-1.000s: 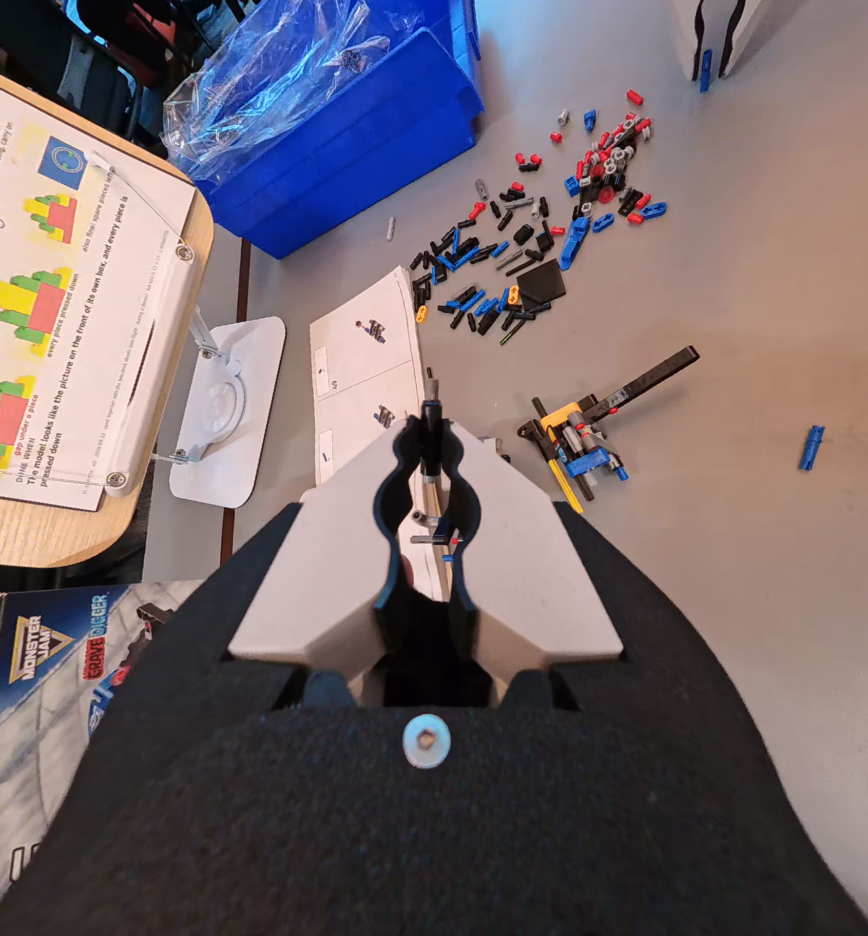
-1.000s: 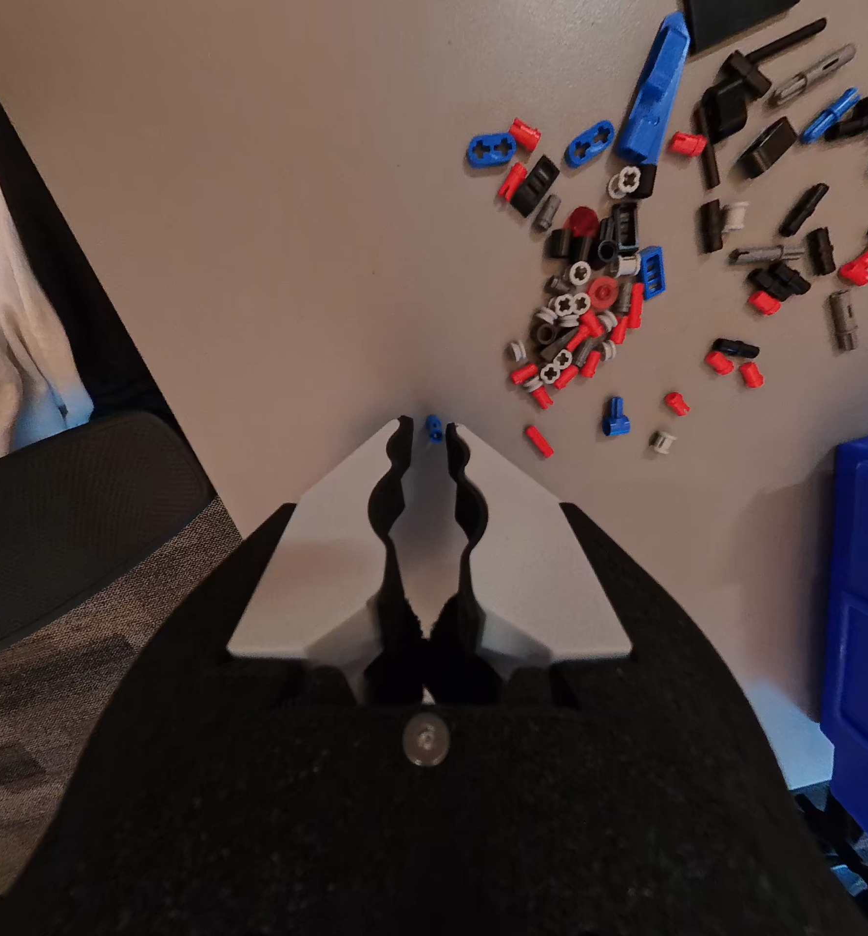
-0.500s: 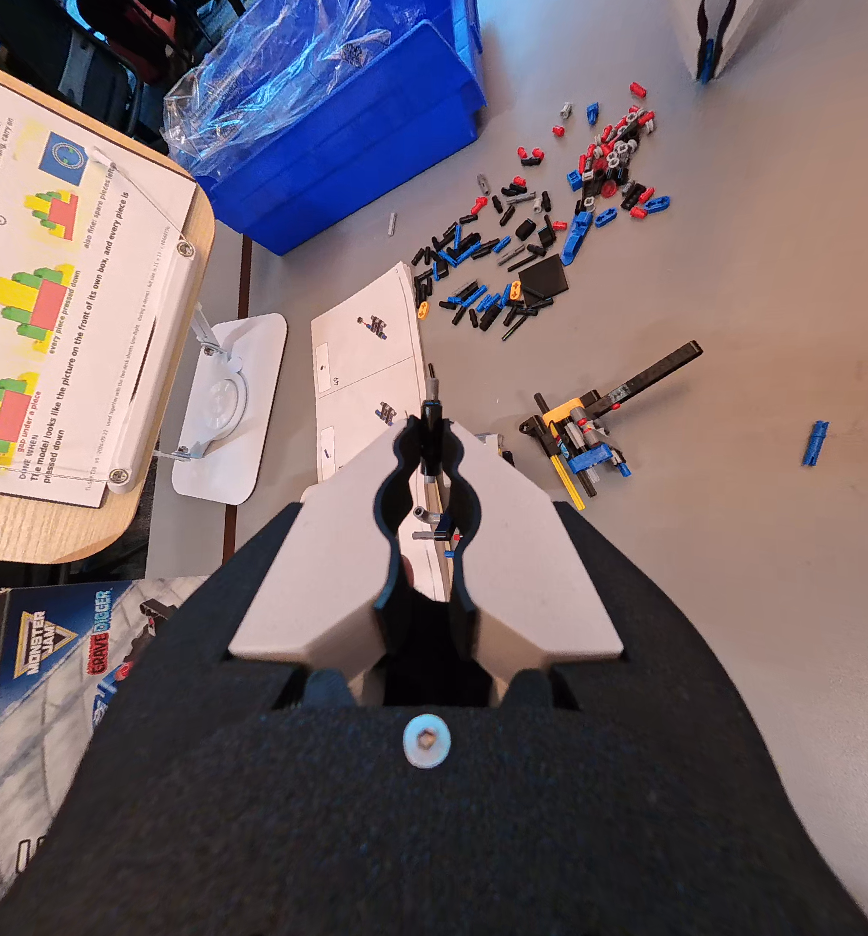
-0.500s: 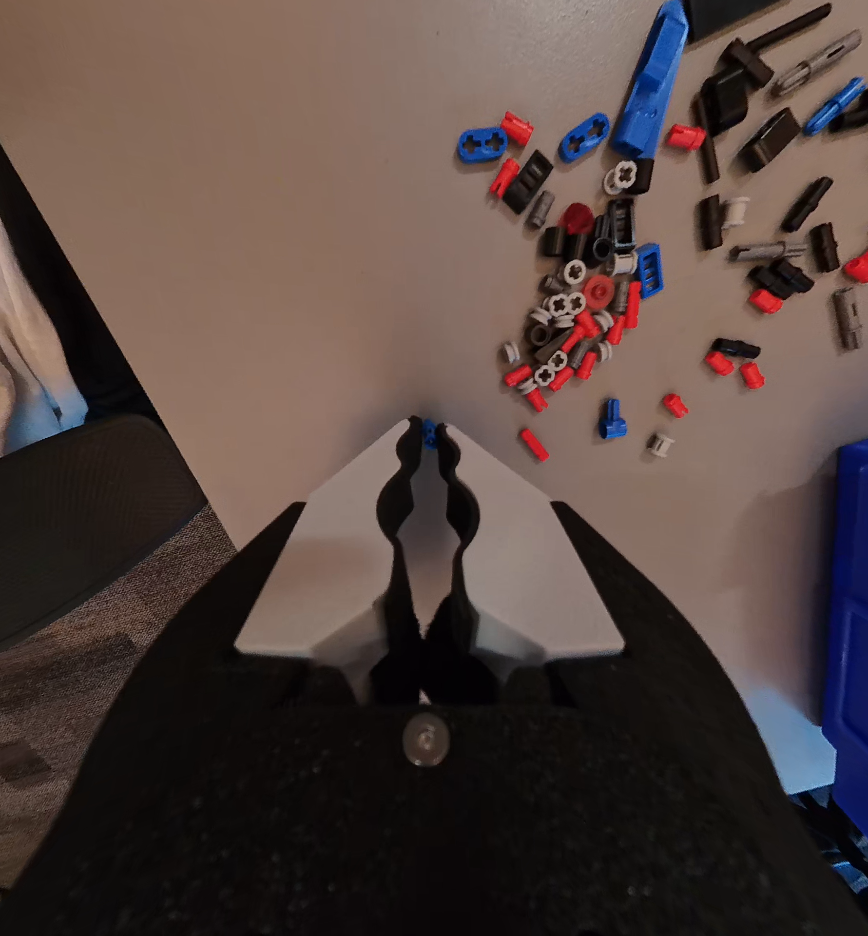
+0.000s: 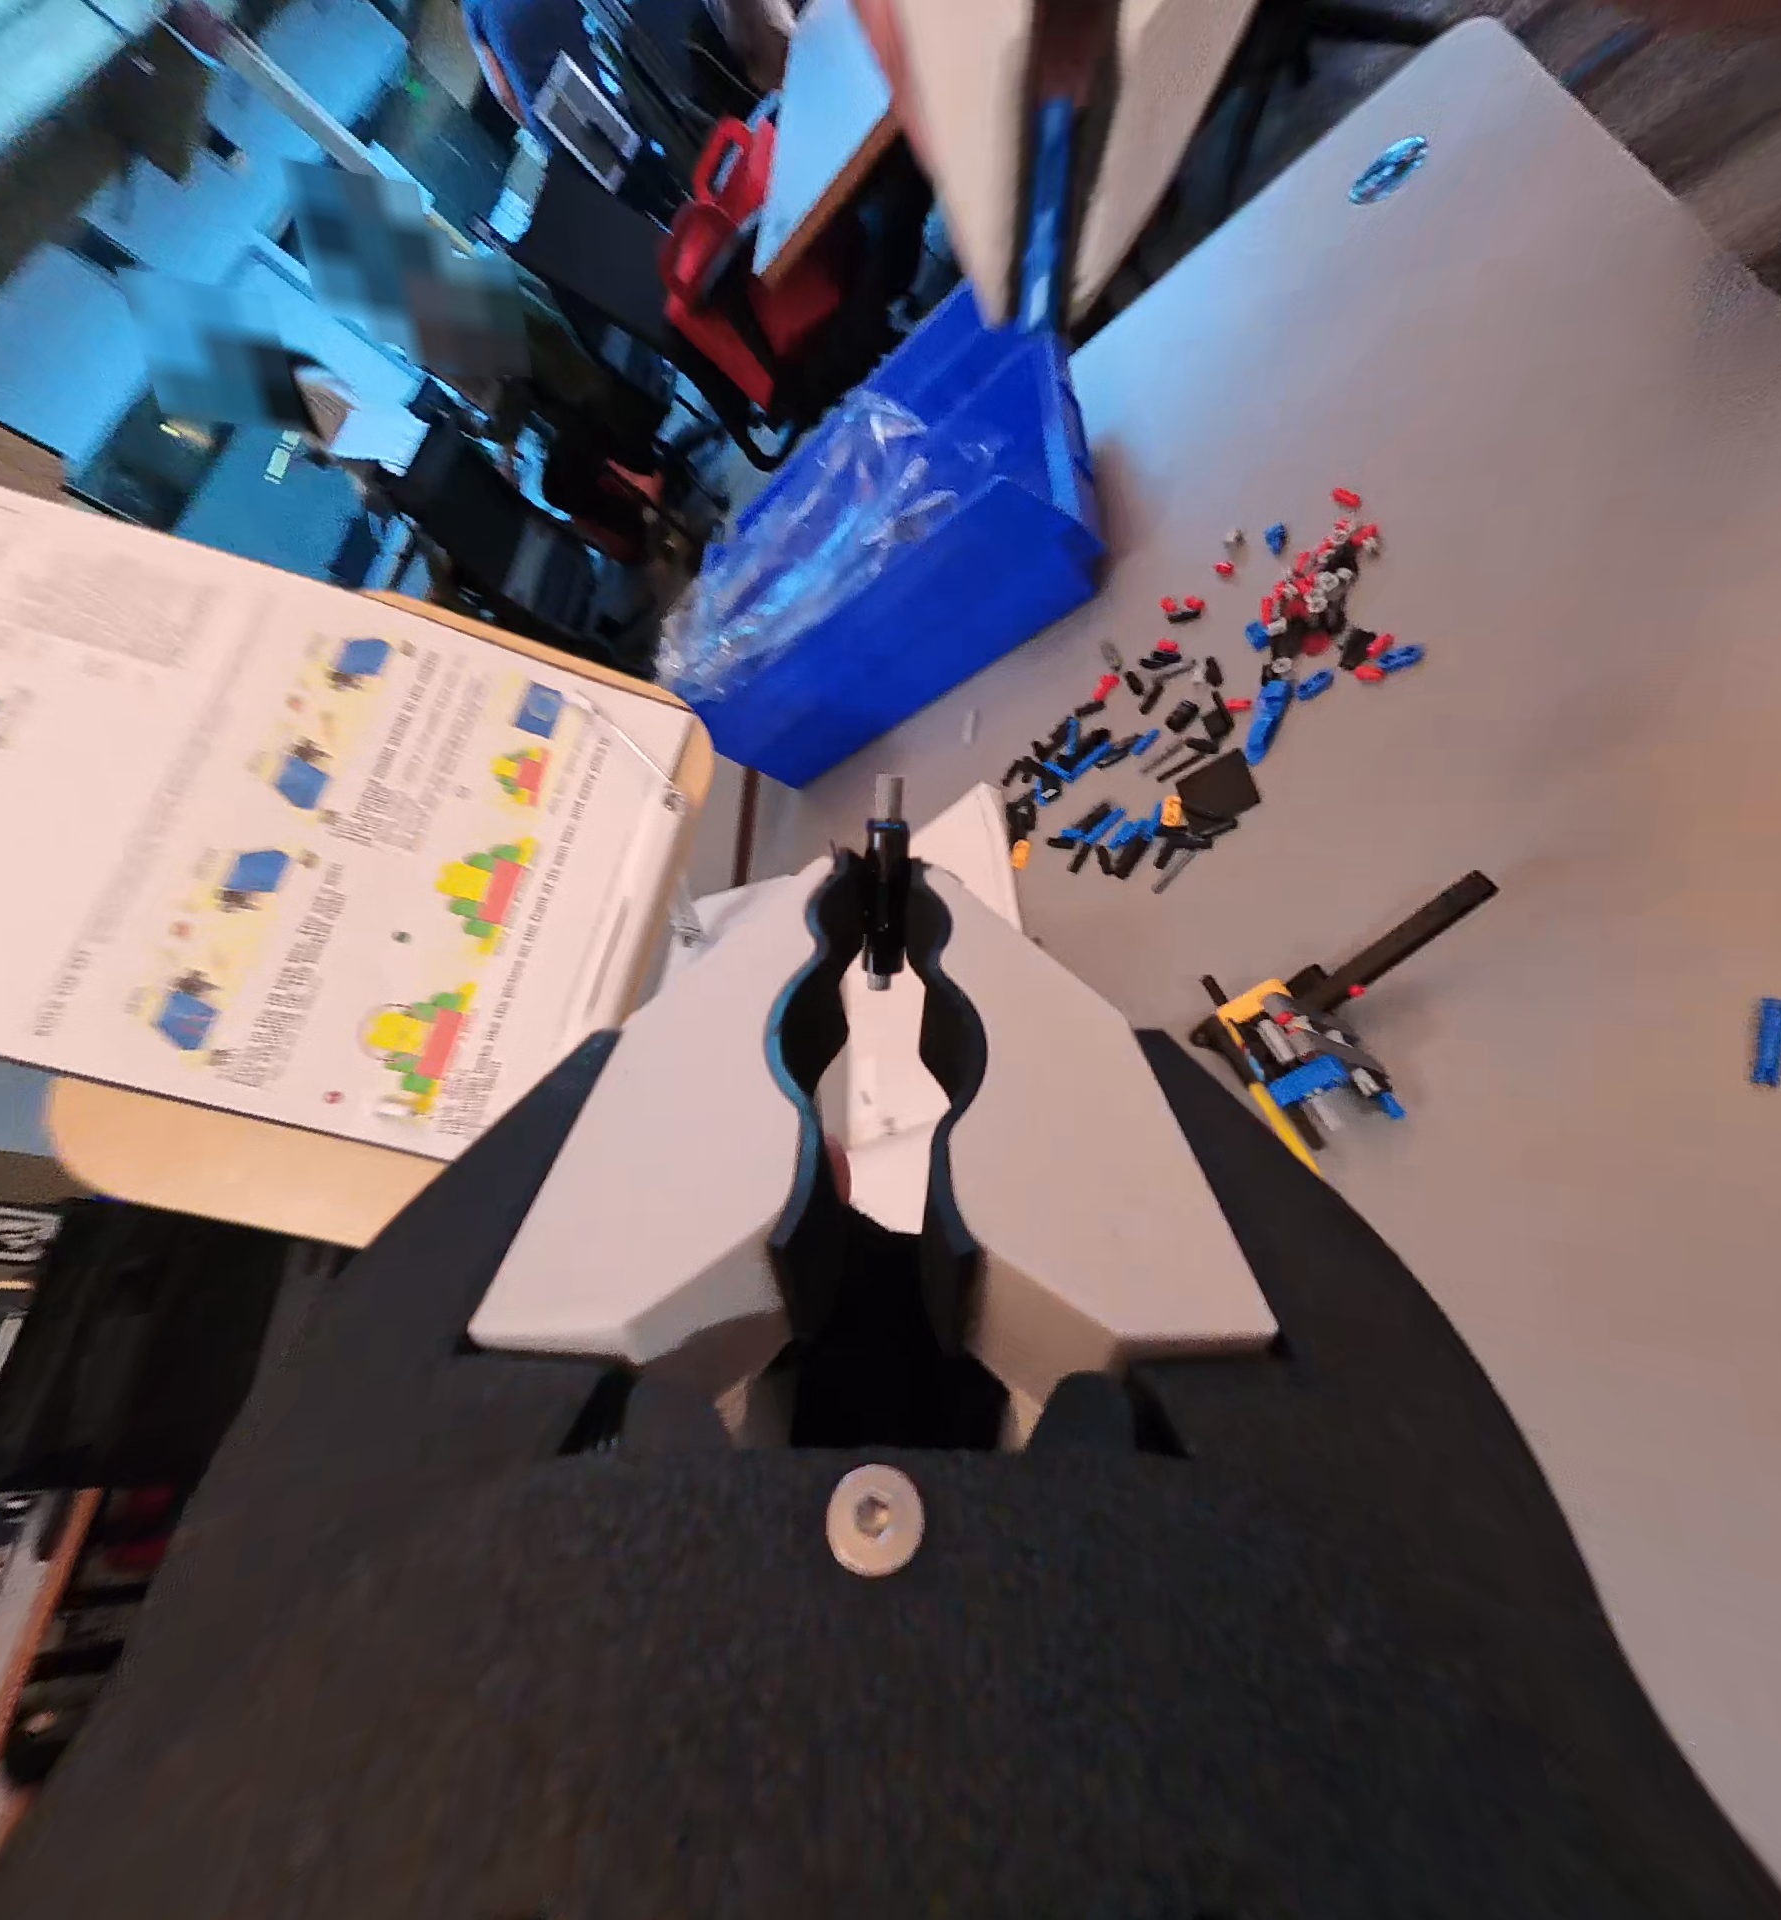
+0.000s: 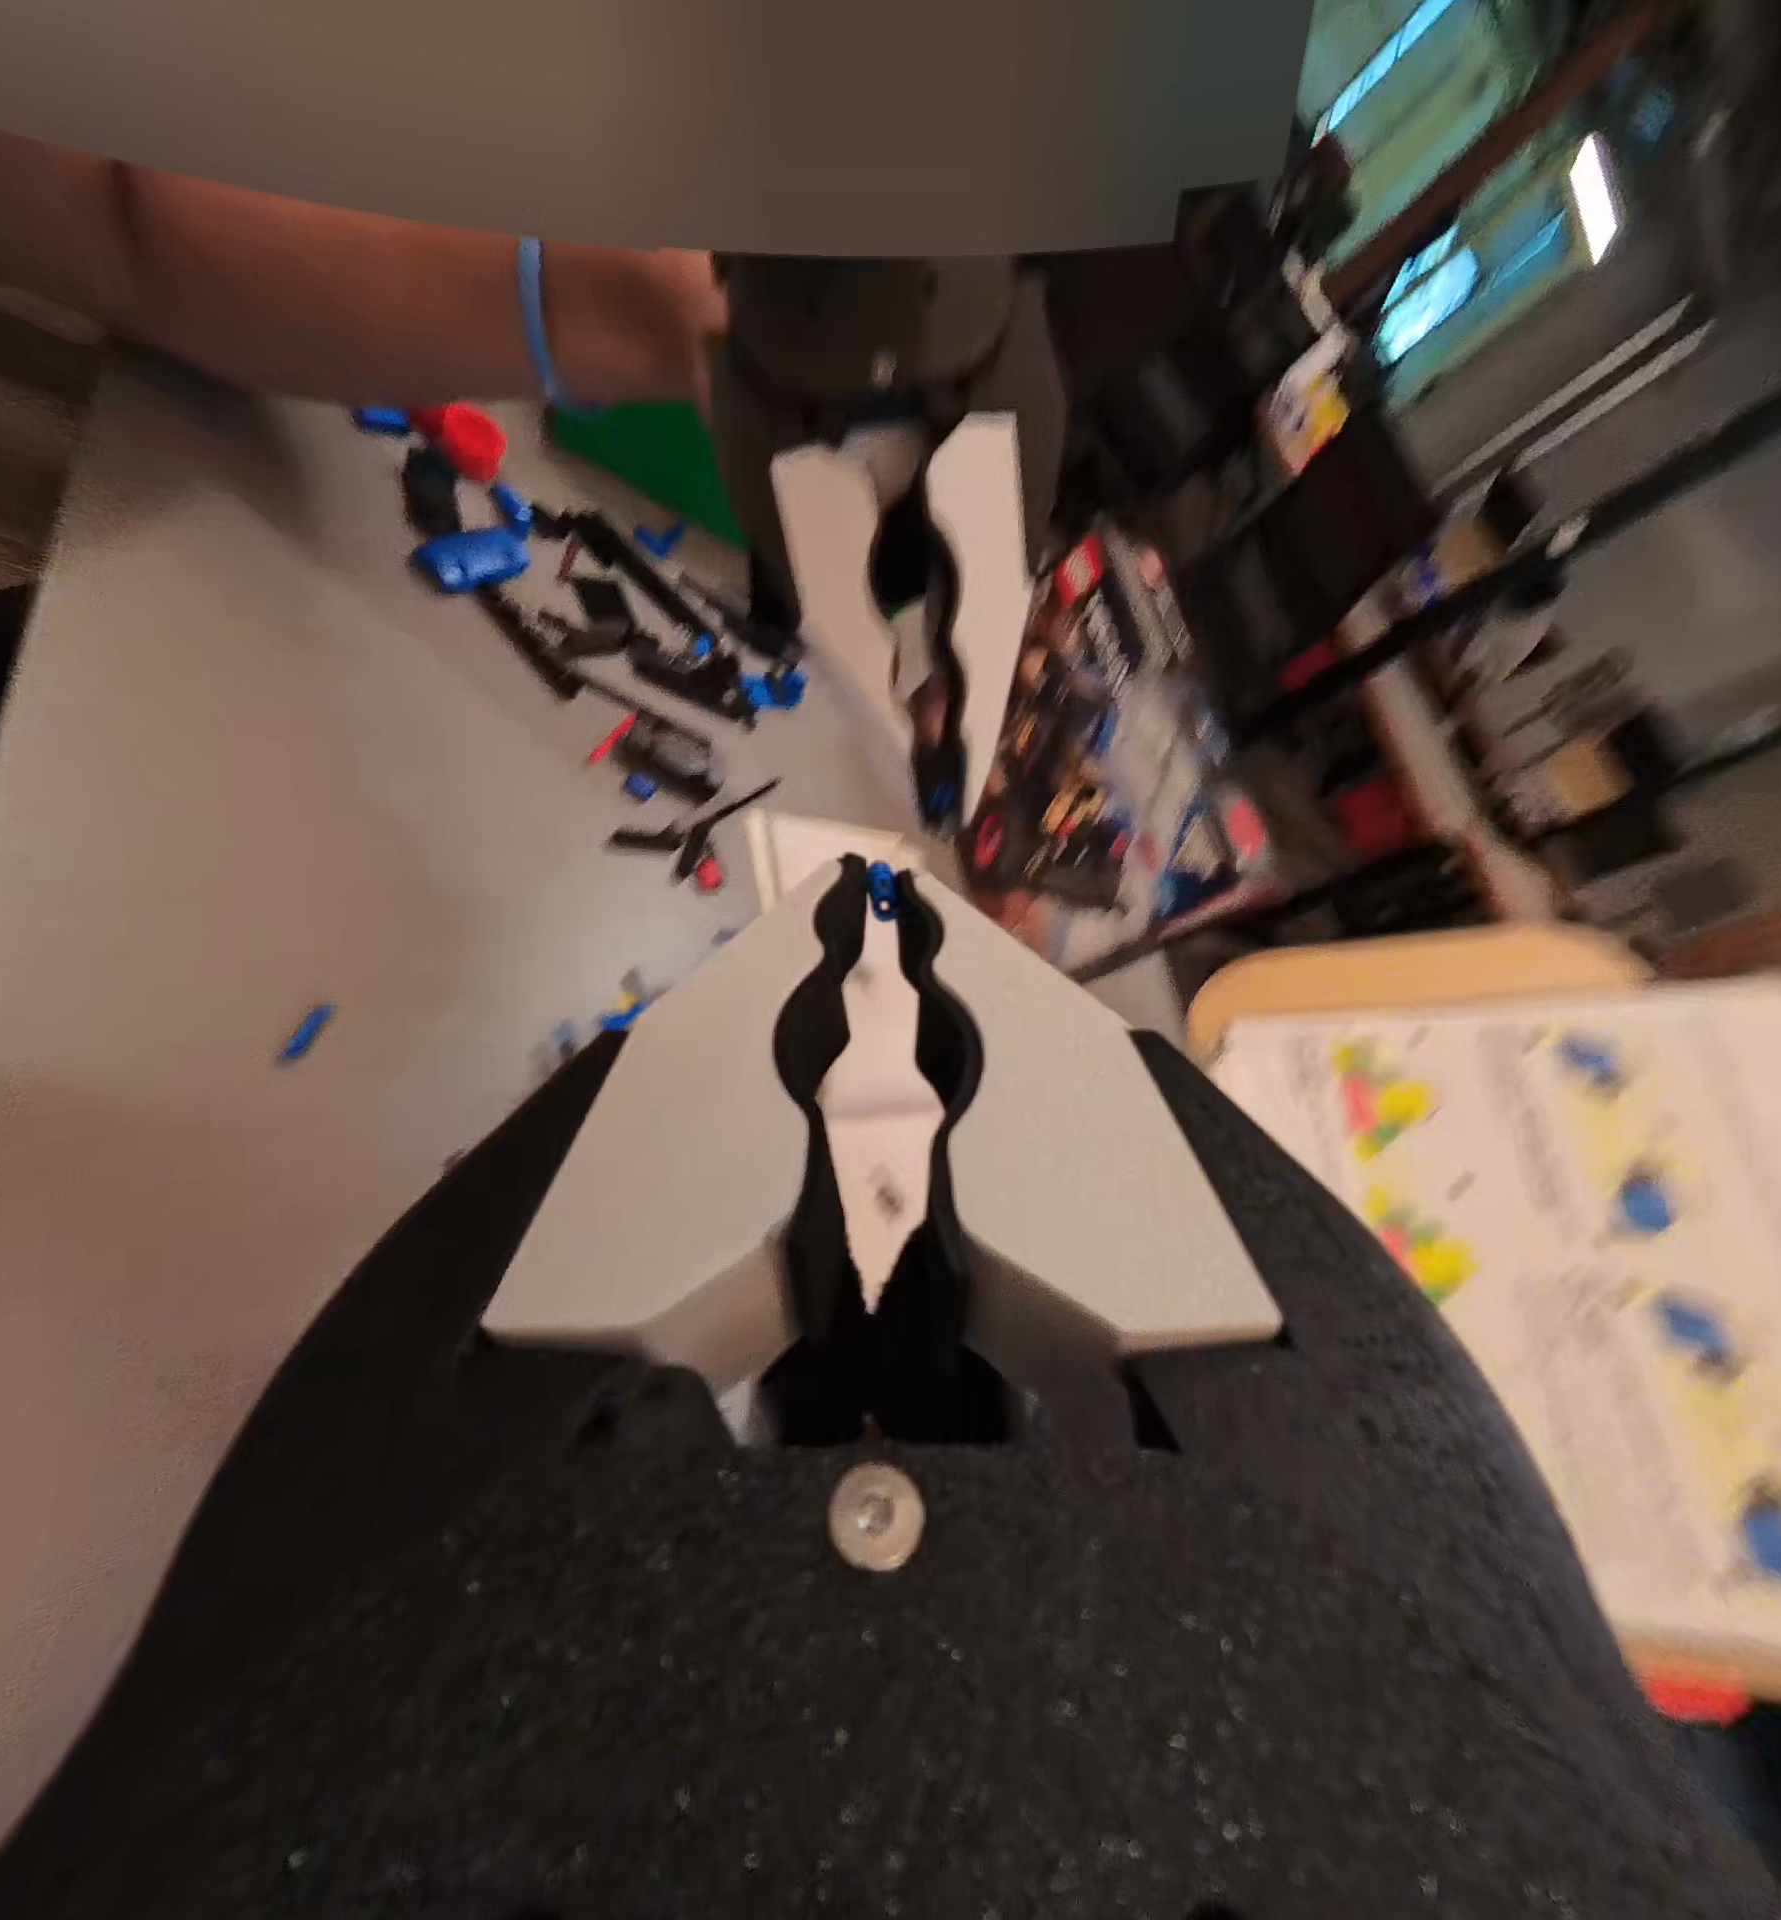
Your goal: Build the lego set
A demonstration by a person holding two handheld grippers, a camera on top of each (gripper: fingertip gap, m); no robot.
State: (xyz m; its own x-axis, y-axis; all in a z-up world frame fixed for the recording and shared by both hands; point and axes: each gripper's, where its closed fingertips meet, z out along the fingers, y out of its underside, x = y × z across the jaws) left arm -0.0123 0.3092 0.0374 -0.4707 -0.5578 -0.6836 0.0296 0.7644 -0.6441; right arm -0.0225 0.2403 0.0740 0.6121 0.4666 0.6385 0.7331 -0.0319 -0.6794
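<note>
My left gripper (image 5: 884,878) is shut on a small black piece with a grey axle through it (image 5: 886,904), held up above the table. My right gripper (image 6: 878,891) is shut on a small blue pin (image 6: 881,896), also lifted. The right gripper shows blurred at the top of the left wrist view (image 5: 1042,156). The left gripper shows facing me in the right wrist view (image 6: 917,603). A partly built assembly (image 5: 1301,1039) of black, yellow and blue parts lies on the grey table (image 5: 1592,831). Loose pieces (image 5: 1218,707) lie scattered beyond it.
A blue bin (image 5: 917,613) with a clear plastic bag stands at the table's far edge. An instruction sheet on a wooden board (image 5: 242,852) is to the left. The booklet (image 5: 959,831) lies under my left gripper. One blue pin (image 5: 1767,1039) lies alone at right. The set box (image 6: 1104,748) stands behind. The grippers' ends are close to 9 centimetres from one another. My left tips are roughly 15 centimetres from the partly built assembly (image 5: 1301,1039).
Both grippers have lifted and tilted up from the table, turning toward each other. The right gripper closed on the blue pin and carried it off the table. The left keeps its piece.
</note>
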